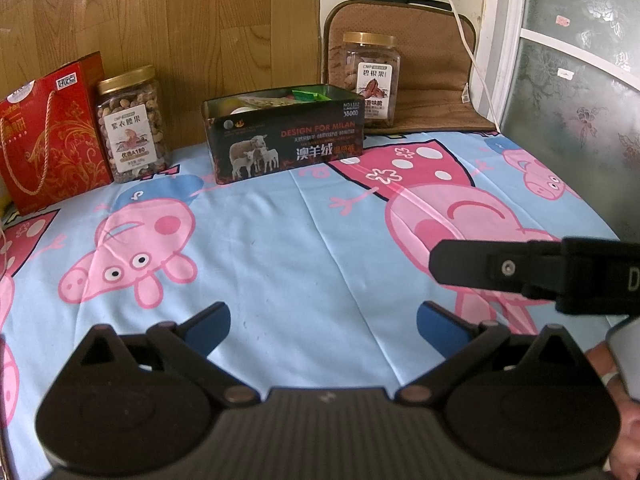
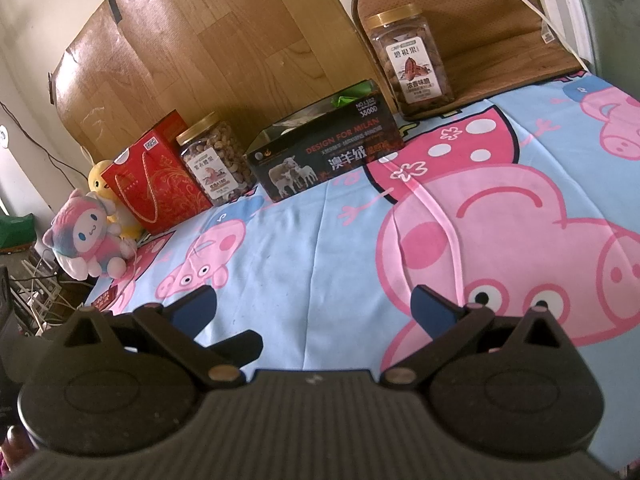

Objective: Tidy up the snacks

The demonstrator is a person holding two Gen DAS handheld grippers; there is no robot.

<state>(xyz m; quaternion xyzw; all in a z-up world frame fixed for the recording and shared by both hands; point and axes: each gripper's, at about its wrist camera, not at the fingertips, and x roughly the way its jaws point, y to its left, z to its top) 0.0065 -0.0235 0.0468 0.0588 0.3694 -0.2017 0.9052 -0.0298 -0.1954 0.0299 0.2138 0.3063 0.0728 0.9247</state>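
Note:
A black open box with sheep printed on it [image 1: 286,140] [image 2: 328,152] stands at the back of the cartoon-print cloth, with snack packets inside. A gold-lidded nut jar [image 1: 132,124] [image 2: 216,160] stands left of the box, beside a red gift bag [image 1: 52,136] [image 2: 156,176]. A second gold-lidded jar [image 1: 372,78] [image 2: 412,64] stands right of the box on a brown mat. My left gripper [image 1: 322,328] is open and holds nothing, well in front of the box. My right gripper [image 2: 314,308] is also open and holds nothing; its side shows in the left wrist view as a black bar [image 1: 500,268].
A brown mat [image 1: 432,76] leans at the back right under a white cable [image 1: 468,44]. A wood-grain panel [image 2: 208,44] backs the snacks. Plush toys [image 2: 88,240] sit at the cloth's left edge, with cables on the floor beyond. A hand [image 1: 616,400] shows at lower right.

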